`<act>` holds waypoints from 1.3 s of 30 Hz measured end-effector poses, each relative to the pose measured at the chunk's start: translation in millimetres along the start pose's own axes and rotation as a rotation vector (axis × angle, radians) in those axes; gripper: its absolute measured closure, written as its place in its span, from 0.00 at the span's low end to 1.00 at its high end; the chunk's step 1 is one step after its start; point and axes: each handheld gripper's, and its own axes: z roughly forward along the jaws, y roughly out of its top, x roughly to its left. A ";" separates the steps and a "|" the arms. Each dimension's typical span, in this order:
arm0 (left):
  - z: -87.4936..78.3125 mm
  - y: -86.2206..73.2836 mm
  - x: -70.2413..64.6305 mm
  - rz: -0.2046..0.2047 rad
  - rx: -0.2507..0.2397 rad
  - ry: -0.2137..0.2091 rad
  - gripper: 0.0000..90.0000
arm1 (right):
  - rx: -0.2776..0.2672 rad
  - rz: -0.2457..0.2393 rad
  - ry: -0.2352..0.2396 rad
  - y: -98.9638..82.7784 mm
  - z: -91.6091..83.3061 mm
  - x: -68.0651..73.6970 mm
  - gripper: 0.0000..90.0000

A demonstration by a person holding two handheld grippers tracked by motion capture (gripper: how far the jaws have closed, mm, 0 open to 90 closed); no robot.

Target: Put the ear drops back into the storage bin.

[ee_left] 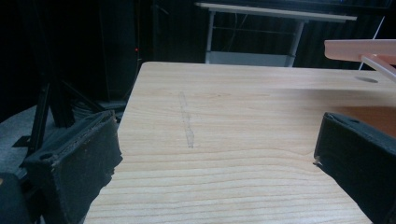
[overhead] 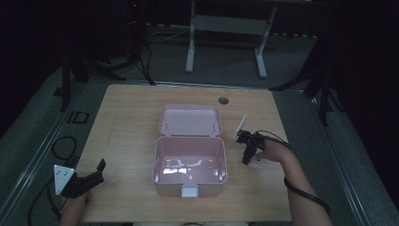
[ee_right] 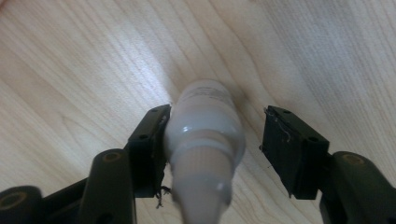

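A pale pink plastic box (overhead: 162,165) stands empty in the middle of the wooden table, its lid (overhead: 190,120) folded back flat behind it. Just right of the box, my right gripper (overhead: 246,156) points down at the table. In the right gripper view a small white bottle (ee_right: 205,135) lies between the jaws of that gripper (ee_right: 217,116). One jaw touches the bottle and the other stands clear of it. My left gripper (overhead: 96,172) rests near the table's front left corner. Its jaws (ee_left: 219,126) are spread wide over bare wood.
A round cable hole (overhead: 223,100) sits near the table's far edge. The pink lid's edge (ee_left: 359,49) reaches into the left gripper view at the upper right. A white-legged desk frame (overhead: 226,23) stands beyond the table, with black cables (overhead: 63,146) on the floor at left.
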 end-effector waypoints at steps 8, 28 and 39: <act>0.0 0.0 -0.1 0.001 0.000 0.001 0.01 | 0.008 0.003 0.019 2.4 0.7 -1.8 0.59; 0.1 0.0 0.1 -0.002 0.001 0.002 0.01 | 0.039 -0.318 0.008 -7.7 -2.9 17.3 0.66; 0.0 0.0 0.0 -0.003 0.001 0.001 0.01 | 0.002 -0.560 -0.017 -16.5 -7.7 36.5 0.66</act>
